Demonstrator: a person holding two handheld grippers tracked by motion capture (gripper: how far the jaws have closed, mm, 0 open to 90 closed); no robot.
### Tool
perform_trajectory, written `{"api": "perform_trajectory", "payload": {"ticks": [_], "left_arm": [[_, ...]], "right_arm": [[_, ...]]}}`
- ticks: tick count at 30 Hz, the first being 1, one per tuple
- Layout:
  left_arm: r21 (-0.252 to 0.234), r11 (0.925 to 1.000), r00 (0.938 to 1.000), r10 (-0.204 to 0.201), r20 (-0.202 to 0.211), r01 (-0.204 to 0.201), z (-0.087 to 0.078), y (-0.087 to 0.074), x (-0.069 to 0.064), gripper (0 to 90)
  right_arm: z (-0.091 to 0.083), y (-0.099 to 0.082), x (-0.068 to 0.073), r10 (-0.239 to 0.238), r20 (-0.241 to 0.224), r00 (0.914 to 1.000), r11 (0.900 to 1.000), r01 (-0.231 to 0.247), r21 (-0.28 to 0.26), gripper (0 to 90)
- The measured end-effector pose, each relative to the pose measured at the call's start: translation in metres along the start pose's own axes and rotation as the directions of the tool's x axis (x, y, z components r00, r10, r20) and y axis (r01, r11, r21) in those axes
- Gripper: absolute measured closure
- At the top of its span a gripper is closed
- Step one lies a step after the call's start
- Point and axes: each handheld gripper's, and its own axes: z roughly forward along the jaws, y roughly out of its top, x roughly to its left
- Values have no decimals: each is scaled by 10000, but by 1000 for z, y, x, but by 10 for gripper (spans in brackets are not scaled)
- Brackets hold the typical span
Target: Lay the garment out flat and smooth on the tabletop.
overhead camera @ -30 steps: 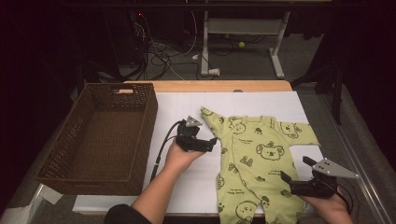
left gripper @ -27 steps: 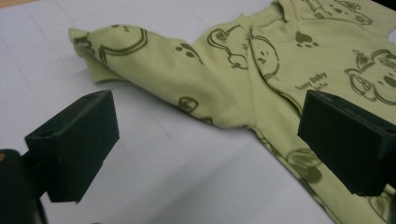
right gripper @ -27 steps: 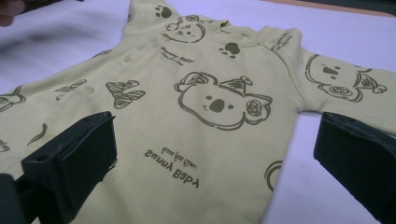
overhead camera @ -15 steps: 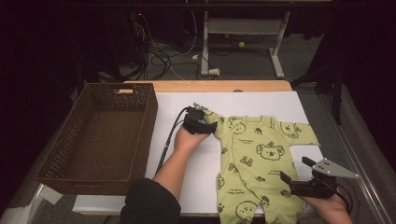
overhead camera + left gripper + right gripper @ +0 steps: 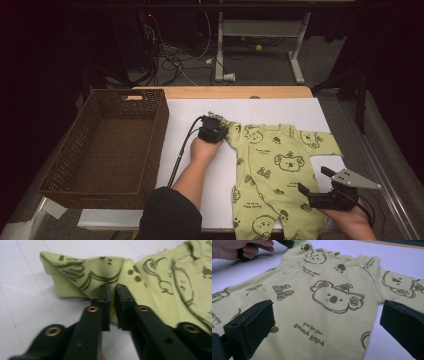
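High view shows the green baby romper (image 5: 272,175) flat on the white table (image 5: 190,112), long axis running from the person toward the far edge, collar far. The left gripper (image 5: 220,131) has just closed, fingers pinching the sleeve cuff (image 5: 82,277). The right gripper (image 5: 320,192) hovers spread wide near the romper's right side. A wicker basket (image 5: 107,145) stands left; cables cross the dark floor beyond.

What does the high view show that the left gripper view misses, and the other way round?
From above: a wicker basket at the left, and the right gripper, jaws open, near the baby suit's lower half. Close up: the left gripper's jaws, just closed, pinching the folded edge of a sleeve. Shared: the green baby suit on the white table.
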Motion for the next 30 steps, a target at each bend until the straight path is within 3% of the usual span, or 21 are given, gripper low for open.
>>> {"api": "perform_trajectory", "payload": {"ticks": [7, 9, 12, 16, 18, 20, 22, 23, 24, 26, 27, 29, 30], "left_arm": [[-350, 9971, 9972, 690, 271, -680, -9, 7, -22, 835], [-465, 9902, 9905, 1334, 327, -1318, -11, 11, -36, 835], [-476, 9767, 9759, 2117, 536, -2093, -9, 16, -58, 835], [-174, 9505, 9429, 3099, 1225, -3101, 4, 17, -96, 830], [10, 9399, 9242, 3356, 1823, -3415, 11, 16, -112, 768], [-140, 9392, 9106, 3361, 2407, -3430, 12, 12, -125, 681], [-171, 9387, 9041, 3363, 2638, -3442, 8, 10, -132, 601], [-144, 9349, 9010, 3459, 2618, -3547, 5, 9, -134, 562], [-156, 9325, 8995, 3524, 2584, -3608, 2, 8, -134, 546], [-227, 9351, 9050, 3483, 2443, -3538, -7, 4, -130, 491], [-281, 9400, 9110, 3367, 2381, -3400, -11, 1, -126, 486], [-289, 9467, 9283, 3204, 1887, -3209, -21, -7, -115, 384], [-289, 9467, 9283, 3204, 1887, -3209, -21, -7, -115, 351]], "right_arm": [[-1, 1, -1, 83, -62, 9999, 10000, -83, -24, 3], [0, 0, -1, 53, -28, 10000, 10000, -53, 13, 3], [0, 0, -1, 65, -50, 10000, 10000, -64, 43, 3], [0, 0, 0, 81, -30, 10000, 10000, -81, 42, 3], [0, 0, -1, 66, -37, 10000, 10000, -66, 49, 3], [0, -1, -1, 76, -38, 10000, 10000, -76, 56, 3], [0, -1, -1, 33, -48, 10000, 10000, -33, 42, 3], [1, -1, -2, 18, -45, 10000, 10000, -18, 47, 3], [1, -1, -2, 23, -42, 10000, 10000, -22, 53, 3], [1, 0, -2, 10, -36, 10000, 10000, -10, 21, 3], [1, 0, -1, 8, -40, 10000, 10000, -8, 20, 3], [1, 1, -1, -28, -9, 10000, 10000, 28, 15, 3], [1, 2, -1, -23, 6, 10000, 10000, 23, 0, 3]]}}
